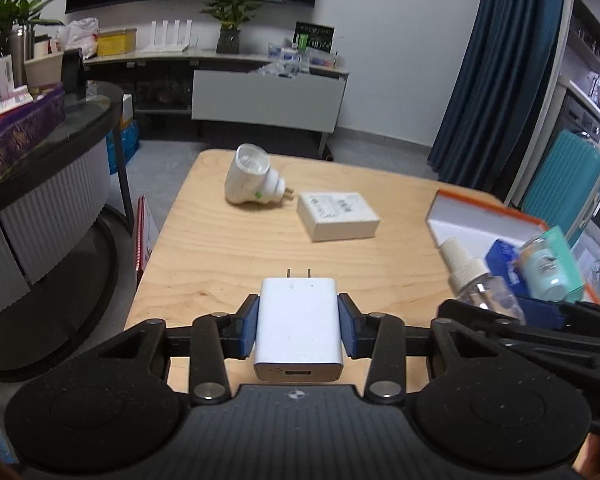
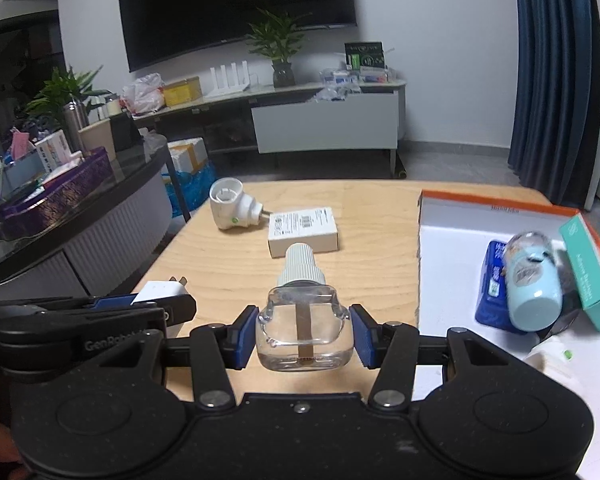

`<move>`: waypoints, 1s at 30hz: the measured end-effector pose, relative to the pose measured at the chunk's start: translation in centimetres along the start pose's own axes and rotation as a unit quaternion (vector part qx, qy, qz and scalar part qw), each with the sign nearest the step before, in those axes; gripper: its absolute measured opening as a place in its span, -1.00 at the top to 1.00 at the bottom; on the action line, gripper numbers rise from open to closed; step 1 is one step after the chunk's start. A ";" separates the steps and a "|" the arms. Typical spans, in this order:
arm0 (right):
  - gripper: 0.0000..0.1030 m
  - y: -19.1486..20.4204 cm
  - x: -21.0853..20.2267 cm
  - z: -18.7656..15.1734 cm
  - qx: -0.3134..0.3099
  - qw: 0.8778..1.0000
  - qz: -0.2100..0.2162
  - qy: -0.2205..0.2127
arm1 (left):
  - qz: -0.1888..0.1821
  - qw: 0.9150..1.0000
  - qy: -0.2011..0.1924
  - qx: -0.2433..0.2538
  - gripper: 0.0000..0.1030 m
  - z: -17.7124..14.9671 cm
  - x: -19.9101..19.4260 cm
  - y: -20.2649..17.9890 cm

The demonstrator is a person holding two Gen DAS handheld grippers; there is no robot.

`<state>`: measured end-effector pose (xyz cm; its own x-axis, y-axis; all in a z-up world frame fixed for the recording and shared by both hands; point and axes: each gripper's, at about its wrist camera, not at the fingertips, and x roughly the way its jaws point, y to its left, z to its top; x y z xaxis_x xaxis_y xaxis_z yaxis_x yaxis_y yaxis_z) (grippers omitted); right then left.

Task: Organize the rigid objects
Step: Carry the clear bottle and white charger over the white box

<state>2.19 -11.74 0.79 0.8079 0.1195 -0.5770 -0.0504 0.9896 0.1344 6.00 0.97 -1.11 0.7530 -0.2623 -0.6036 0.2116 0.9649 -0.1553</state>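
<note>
Left claw (image 1: 299,326) is closed on a white USB charger (image 1: 299,330), blue pads against both flanks, prongs pointing forward, held above the near part of the worktop (image 1: 204,248). Right claw (image 2: 304,332) is closed on a clear glass refill bottle (image 2: 303,320) with a ribbed white cap, lying along the fingers, cap forward. The two claws sit close side by side, the left one's body just off the right claw's left flank, so sideways room between them is slight. To the right of the right claw lies the orange-rimmed tray (image 2: 496,206), which already holds a blue packet (image 2: 490,280), a pale blue bottle (image 2: 534,280) lying on it, a teal carton (image 2: 588,276) along the far-right wall, and what appears to be a white item at the near corner, though that part is too cropped to identify. Judgement: sorting is partly done; two pieces are in hand and not yet placed. Ahead of both claws, still loose on the worktop, are a flat white box (image 1: 339,216) and, just beyond and left of it, a white plug-in adapter (image 1: 249,180) on its side. The tray's left half is bare, giving fair setting-down room; its raised rim must be cleared on entry. The worktop's far edge lies beyond the adapter.
</note>
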 end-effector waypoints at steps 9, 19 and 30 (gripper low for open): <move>-0.16 -1.4 -3.5 0.7 -0.019 0.999 -0.002 -0.025 | 0.015 1.000 -0.013 -0.020 0.21 -0.5 -2.6 -2.2; -0.16 -2.9 -6.8 0.3 -0.023 0.999 -0.002 -0.046 | 0.017 0.999 -0.022 -0.023 0.21 -0.8 -4.4 -4.8; -0.16 -4.4 -9.5 -0.2 -0.017 0.998 -0.012 -0.065 | -0.001 1.000 -0.026 -0.011 0.21 -1.5 -5.7 -7.4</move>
<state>-5.39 -17.22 5.54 0.8780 0.0875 -0.4705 -0.0492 0.9944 0.0932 -0.78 -4.62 2.32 0.7846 -0.2630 -0.5615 0.1995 0.9645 -0.1729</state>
